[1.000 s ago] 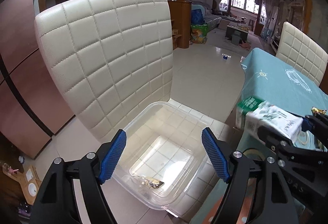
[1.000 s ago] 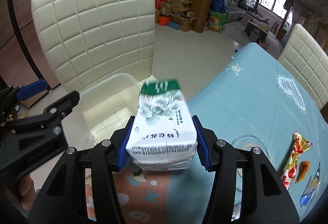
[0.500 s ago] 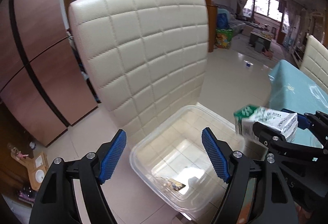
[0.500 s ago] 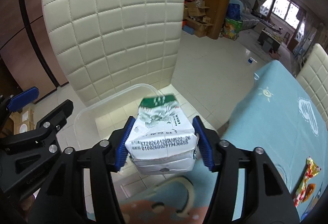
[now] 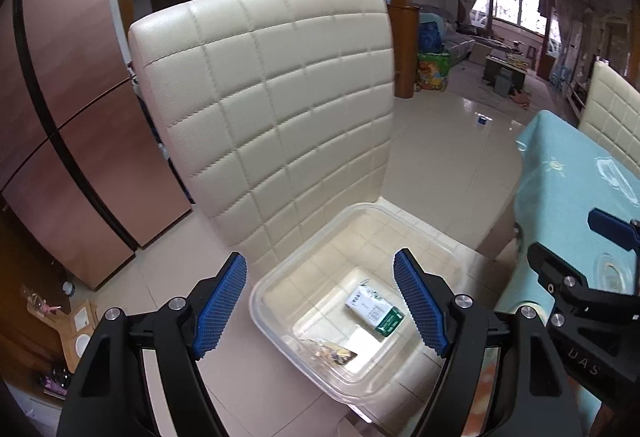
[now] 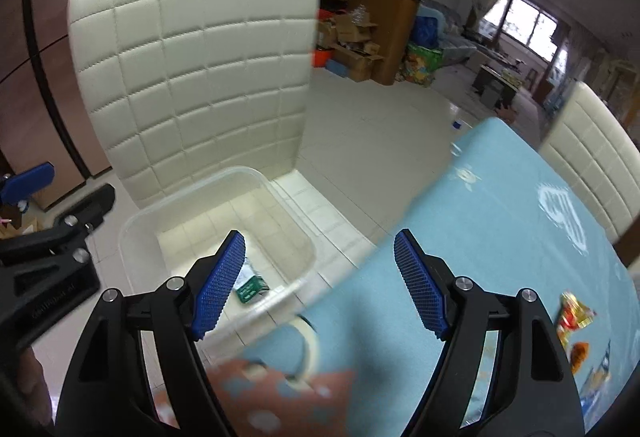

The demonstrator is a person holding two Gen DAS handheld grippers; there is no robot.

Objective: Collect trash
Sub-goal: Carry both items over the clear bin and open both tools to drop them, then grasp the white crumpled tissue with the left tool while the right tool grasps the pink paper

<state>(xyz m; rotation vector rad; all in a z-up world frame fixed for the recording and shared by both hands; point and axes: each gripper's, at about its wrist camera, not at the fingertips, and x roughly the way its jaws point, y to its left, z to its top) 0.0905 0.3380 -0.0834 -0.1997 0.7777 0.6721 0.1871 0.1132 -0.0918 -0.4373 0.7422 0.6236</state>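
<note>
Two bits of trash sit in the clear bin (image 5: pixel 280 279) on the chair: milk carton (image 5: pixel 374 311) and a wrapper (image 5: pixel 330 349). My right gripper (image 6: pixel 320 287) is opening, empty; left gripper (image 5: pixel 320 303) wide, empty. Candy wrappers (image 6: pixel 576 317) (far right on the table (image 6: pixel 500 205)) remain.

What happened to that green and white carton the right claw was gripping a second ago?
The right claw, jaws opening, let it go: the carton now lies in the clear bin beside a wrapper. The left claw stayed open and empty, and the bin stayed on the chair.
</note>
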